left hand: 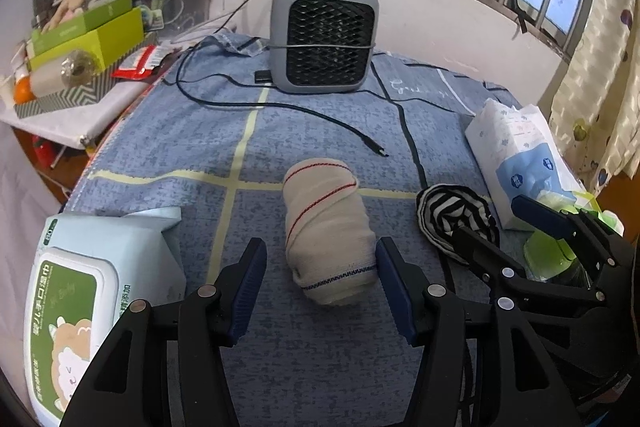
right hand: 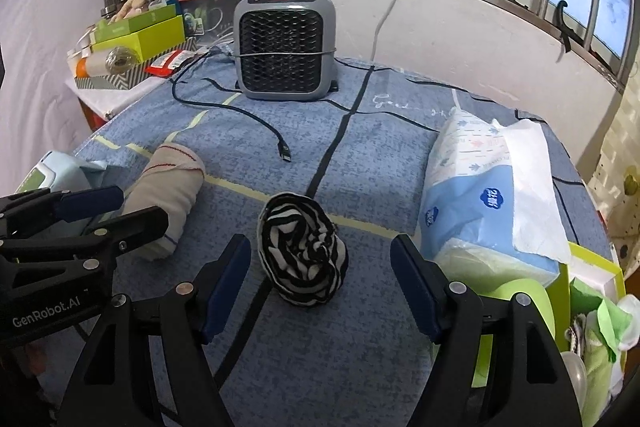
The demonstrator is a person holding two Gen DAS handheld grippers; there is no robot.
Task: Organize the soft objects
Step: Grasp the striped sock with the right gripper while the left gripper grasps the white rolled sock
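Soft things are what the task is about, and two of them lie loose on the blue checked cloth (left hand: 320, 359) that covers the table — a rolled white sock with thin red stripes (left hand: 328, 227) and a balled-up black-and-white striped sock (right hand: 303, 247). Neither has been picked up, so the sorting looks barely begun. In the left wrist view the left gripper (left hand: 321, 289) sits low over the white roll with its fingers spread to either side of the near end; the right-hand pad seems just beside or touching the fabric, the left-hand one stands clear, so nothing is clamped yet. In the right wrist view the right gripper (right hand: 320, 283) has its fingers wide apart around the striped ball, with clear cloth showing on both sides — it holds nothing. Both hands, then, look poised for a grasp rather than carrying anything. Where the socks are meant to go cannot be told for sure; a green box (right hand: 592, 267) at the right edge already holds some crumpled things and may be the place. A wet-wipe pack (left hand: 80, 287), a tissue pack (right hand: 488, 195) and a small heater (left hand: 325, 37) with a loose cable also sit on the cloth, apart from both socks.
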